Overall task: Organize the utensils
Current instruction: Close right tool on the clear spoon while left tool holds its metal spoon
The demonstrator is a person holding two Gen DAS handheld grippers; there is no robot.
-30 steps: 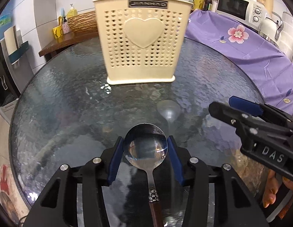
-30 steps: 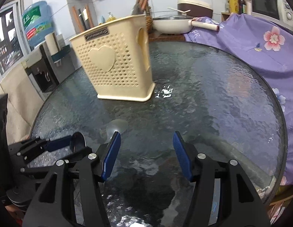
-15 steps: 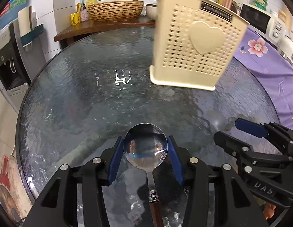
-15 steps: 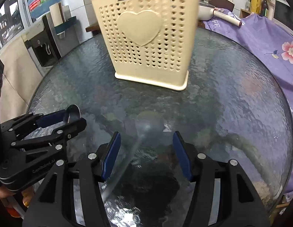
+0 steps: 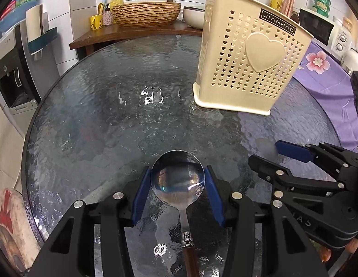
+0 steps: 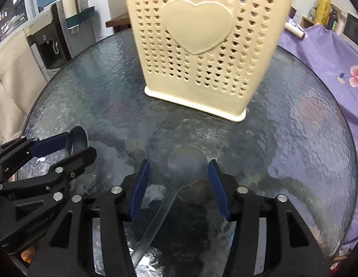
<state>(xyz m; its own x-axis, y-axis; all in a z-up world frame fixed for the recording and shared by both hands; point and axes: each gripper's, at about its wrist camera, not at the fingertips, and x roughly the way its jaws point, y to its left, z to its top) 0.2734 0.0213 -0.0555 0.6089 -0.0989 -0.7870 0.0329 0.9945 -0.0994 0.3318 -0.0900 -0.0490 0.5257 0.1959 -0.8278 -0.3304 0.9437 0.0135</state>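
Note:
My left gripper is shut on a metal spoon with a brown handle, its blue pads against both sides of the bowl. The right wrist view shows that gripper at the left, still holding the metal spoon. A clear plastic spoon lies on the round glass table, its bowl between the fingers of my right gripper. Those jaws are closing, with a gap still showing at the left pad. A cream utensil holder with a heart stands at the back, wooden handles poking out.
A purple floral cloth covers a surface right of the table. Behind stand a wooden counter with a woven basin, a microwave and a water dispenser. My right gripper reaches in close beside the left one.
My right gripper has swung left and down over the clear spoon, and its jaws have narrowed. In the left view the holder has shifted right; the metal spoon stays gripped.

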